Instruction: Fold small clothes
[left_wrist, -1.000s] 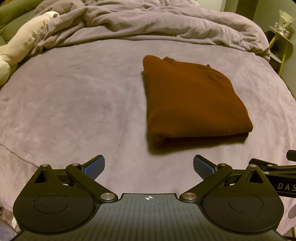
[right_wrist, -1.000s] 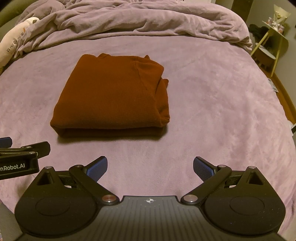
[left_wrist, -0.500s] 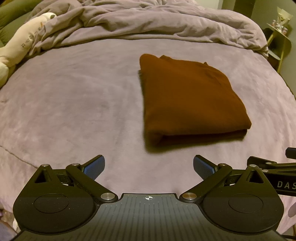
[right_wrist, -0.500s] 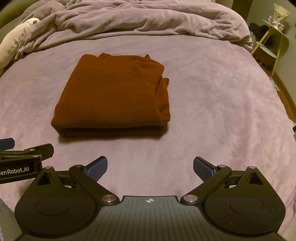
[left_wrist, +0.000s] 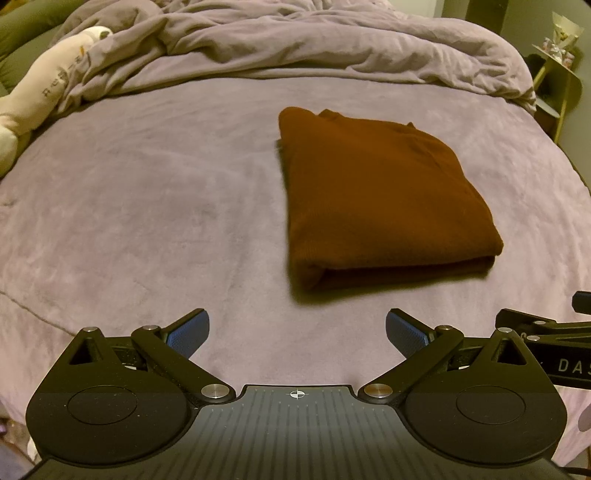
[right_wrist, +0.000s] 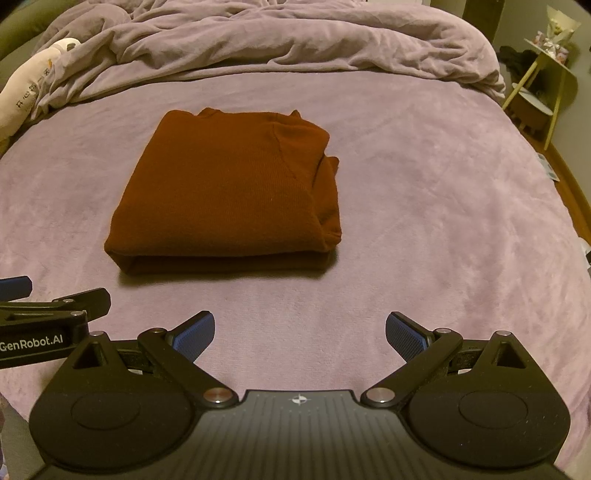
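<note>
Purple bed (left_wrist: 155, 206): folded sweater (right_wrist: 229, 192) centered; both grippers wide, clear.

Pale plush toy (left_wrist: 40, 92) cut off at left edge, its printed lettering illegible.

The folded garment (right_wrist: 225, 192) is a plain rust brown with a fine rib, lying on a plain mauve blanket (right_wrist: 424, 206). Both grippers are black with blue dimpled pads (left_wrist: 188, 334). The cream pillow (left_wrist: 40, 99) bears dark and orange characters.
</note>
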